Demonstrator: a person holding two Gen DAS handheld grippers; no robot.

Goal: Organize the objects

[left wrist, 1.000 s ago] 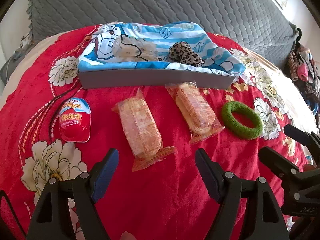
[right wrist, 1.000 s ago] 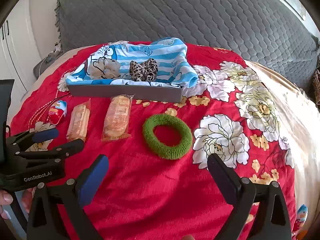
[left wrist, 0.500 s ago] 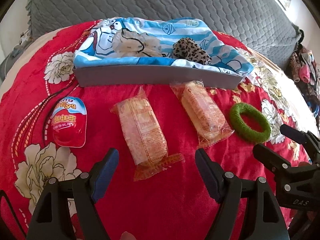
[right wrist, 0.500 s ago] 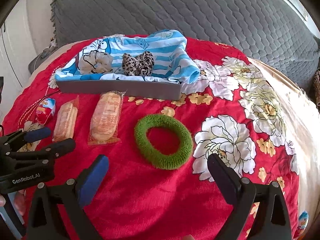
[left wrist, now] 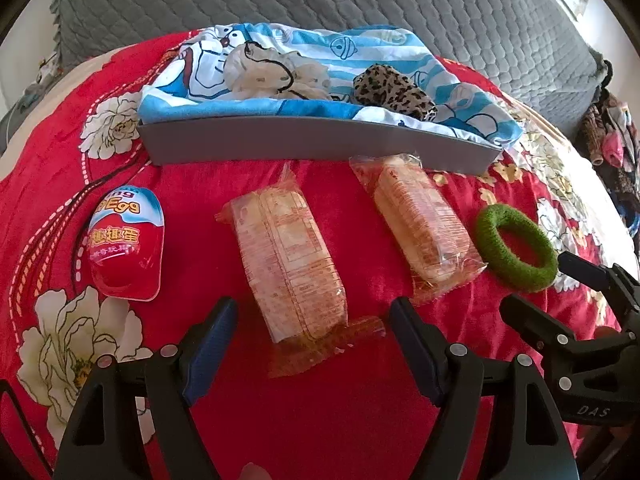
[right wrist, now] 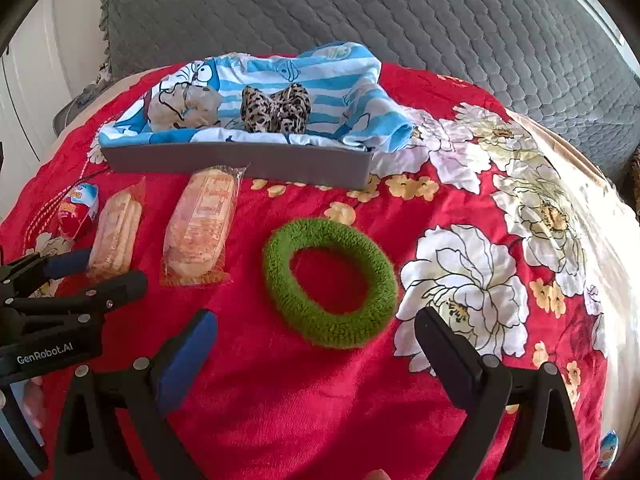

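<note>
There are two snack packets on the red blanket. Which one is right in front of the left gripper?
The snack packet next to the toy egg. Its crinkly end lies between the open left gripper fingers; the other packet lies beside the green ring.

Both black two-finger grippers tilt steeply downward, side by side: left gripper (left wrist: 312, 320) and right gripper (right wrist: 316, 328), jaws spread wide, nothing between them.

A bed under a red flowered spread (right wrist: 320, 420) carries a grey tray (left wrist: 304, 146) toward its head end. In front of it lie a toy egg (left wrist: 126, 246), two wrapped snack packs (left wrist: 290, 268) (left wrist: 426, 226) and a green ring (right wrist: 330, 282).
</note>
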